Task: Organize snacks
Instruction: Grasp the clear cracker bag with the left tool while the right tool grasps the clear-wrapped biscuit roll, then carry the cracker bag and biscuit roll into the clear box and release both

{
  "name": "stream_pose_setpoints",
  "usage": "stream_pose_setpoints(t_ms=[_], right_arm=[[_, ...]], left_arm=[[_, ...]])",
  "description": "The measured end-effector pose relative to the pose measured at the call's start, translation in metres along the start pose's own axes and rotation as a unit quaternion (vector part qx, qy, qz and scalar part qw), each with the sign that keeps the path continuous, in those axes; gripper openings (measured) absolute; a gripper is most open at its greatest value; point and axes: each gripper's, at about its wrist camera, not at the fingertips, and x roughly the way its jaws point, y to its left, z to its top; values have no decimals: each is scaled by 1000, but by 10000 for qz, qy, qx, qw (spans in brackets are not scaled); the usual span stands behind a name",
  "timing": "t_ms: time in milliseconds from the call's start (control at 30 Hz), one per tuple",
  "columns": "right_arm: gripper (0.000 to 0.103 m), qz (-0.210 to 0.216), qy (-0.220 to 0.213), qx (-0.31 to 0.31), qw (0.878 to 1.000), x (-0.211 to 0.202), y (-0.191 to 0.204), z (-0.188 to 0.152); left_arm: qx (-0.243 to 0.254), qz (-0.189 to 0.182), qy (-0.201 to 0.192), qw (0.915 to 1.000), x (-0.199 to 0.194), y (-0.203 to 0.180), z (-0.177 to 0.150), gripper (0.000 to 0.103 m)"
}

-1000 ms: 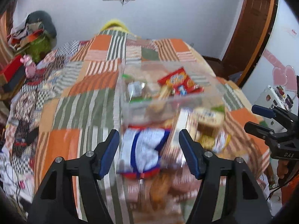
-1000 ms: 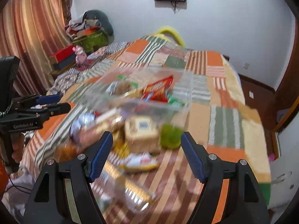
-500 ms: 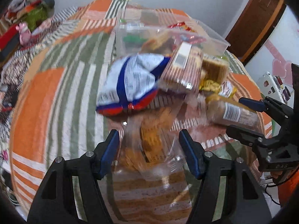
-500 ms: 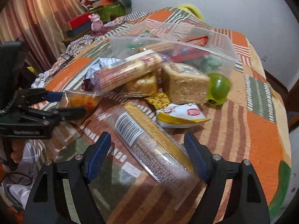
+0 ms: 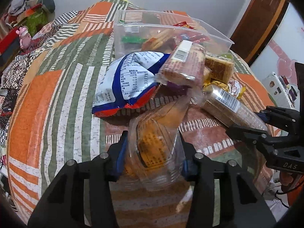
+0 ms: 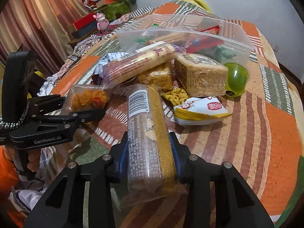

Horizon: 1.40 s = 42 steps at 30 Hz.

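Observation:
My left gripper (image 5: 153, 153) is shut on a clear pack of orange snacks (image 5: 153, 148), also seen in the right wrist view (image 6: 86, 98). My right gripper (image 6: 149, 154) is shut on a long gold-striped cracker pack (image 6: 147, 133), also seen in the left wrist view (image 5: 228, 106). A clear plastic bin (image 5: 190, 27) holding several snacks stands beyond the pile. Around it lie a blue-and-white bag (image 5: 129, 81), a long biscuit roll (image 6: 136, 62), a wrapped cake block (image 6: 201, 74) and a green ball (image 6: 235, 81).
Everything rests on a striped orange-green patchwork bedspread (image 5: 57, 95). A small white-yellow packet (image 6: 199, 108) lies right of the cracker pack. Boxes and a pink toy (image 6: 101, 20) sit at the far left. A door (image 5: 262, 19) stands at right.
Both grippers moved down and forward into the pile. The left one closed on the orange snack pack and the right one closed on the long cracker pack.

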Motion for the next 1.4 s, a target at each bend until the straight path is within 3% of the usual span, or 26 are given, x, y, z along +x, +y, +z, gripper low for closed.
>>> stream_pose_setpoints(t_ms=[267,400,767,1067,1400], right_arm=[[34,-26,-313,89,9995,-27,-2,-2],[34,-108,-541,81,9984,-46,-6,2],[34,-495,-1198,158,9914,-79,-21,33],[34,-675,-1632,332,9837,-86,-44,71],[35,-869,-1690,605,9799,-62,-77,107]], left_arm=[[30,-154,-216,9996,-34,-6,-2,44],[161,-103,-508,9985,-55,-13,6,44],[274,-104,-1210,9922,-86,-20,62,44],[302,-49,-1473,9886,-75,-23,115,44],[289,132,-1403,9896,-31,-11,165,44]])
